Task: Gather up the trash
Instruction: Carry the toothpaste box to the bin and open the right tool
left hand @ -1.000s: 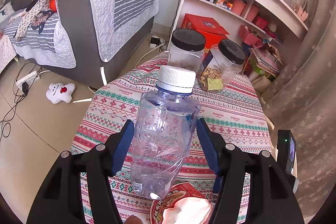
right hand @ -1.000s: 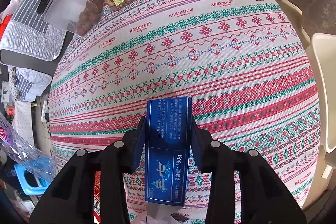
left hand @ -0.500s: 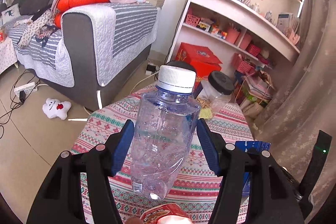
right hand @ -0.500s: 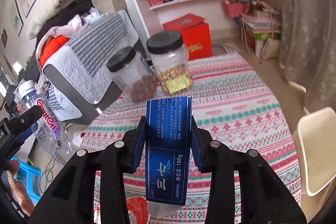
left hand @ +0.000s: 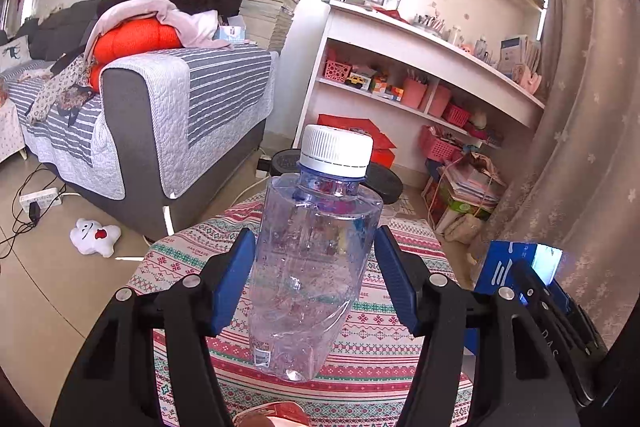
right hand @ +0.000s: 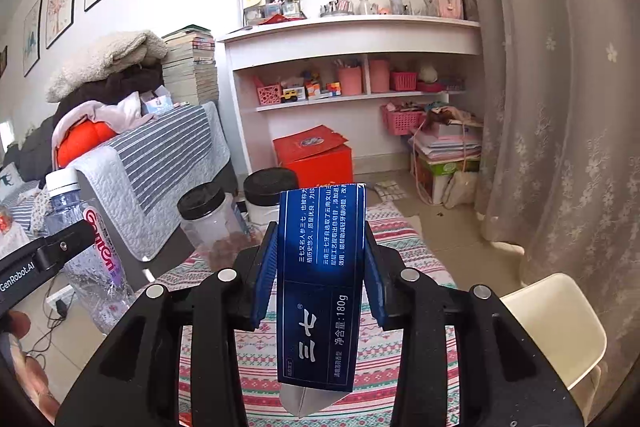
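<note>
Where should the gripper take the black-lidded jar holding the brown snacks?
Grip the clear jar across its straight body just under the black lid, coming in level from the table's near side. It stands upright, and the second jar crowds its far right, so this side looks freest.

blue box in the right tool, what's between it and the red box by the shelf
In the right wrist view, a black-lidded jar stands between the blue box and the red box, on the patterned table's far edge.

- Left tool [left hand: 316, 283], raised level, blue pads pressed to both sides of a clear bottle [left hand: 312, 267].
- Right tool [right hand: 320, 267], alongside, clamped on a blue box [right hand: 320, 287].
</note>
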A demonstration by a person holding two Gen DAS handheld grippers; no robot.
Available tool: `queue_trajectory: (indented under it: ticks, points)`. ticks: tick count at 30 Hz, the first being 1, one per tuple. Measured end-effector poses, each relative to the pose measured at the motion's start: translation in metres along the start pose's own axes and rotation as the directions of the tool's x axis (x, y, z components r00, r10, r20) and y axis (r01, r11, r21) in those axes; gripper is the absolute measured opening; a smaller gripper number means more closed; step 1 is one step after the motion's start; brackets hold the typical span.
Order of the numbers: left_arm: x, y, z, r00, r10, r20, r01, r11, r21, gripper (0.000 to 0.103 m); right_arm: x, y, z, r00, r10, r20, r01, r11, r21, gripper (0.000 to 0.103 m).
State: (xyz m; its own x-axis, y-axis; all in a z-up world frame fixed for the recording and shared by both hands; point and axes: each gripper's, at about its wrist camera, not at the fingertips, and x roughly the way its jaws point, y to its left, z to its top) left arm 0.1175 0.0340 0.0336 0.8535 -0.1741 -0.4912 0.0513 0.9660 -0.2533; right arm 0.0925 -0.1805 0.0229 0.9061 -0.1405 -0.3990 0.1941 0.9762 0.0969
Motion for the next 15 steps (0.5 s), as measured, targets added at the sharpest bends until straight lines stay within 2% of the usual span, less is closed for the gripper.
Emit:
queue_trajectory:
  ticks: [4,8,12,15]
  points:
    - [0.001,-0.014,-0.004,1.000,-0.021,-0.003,0.021,1.000,0.004,0.061,-0.008,-0.020,0.003,0.995,-0.091,0.031,0.090,0.996,0.009,0.037]
    - [0.004,-0.027,-0.010,0.999,-0.034,-0.014,0.034,0.999,0.014,0.061,-0.012,-0.053,0.005,0.980,-0.197,0.040,0.195,0.980,0.043,0.037]
    - [0.006,-0.038,-0.015,0.999,-0.045,-0.023,0.045,0.999,0.022,0.061,-0.009,-0.100,0.005,0.952,-0.307,0.005,0.305,0.948,0.093,0.037]
    - [0.009,-0.048,-0.020,0.998,-0.055,-0.029,0.056,0.998,0.028,0.061,-0.007,-0.135,0.004,0.921,-0.389,-0.023,0.389,0.914,0.118,0.037]
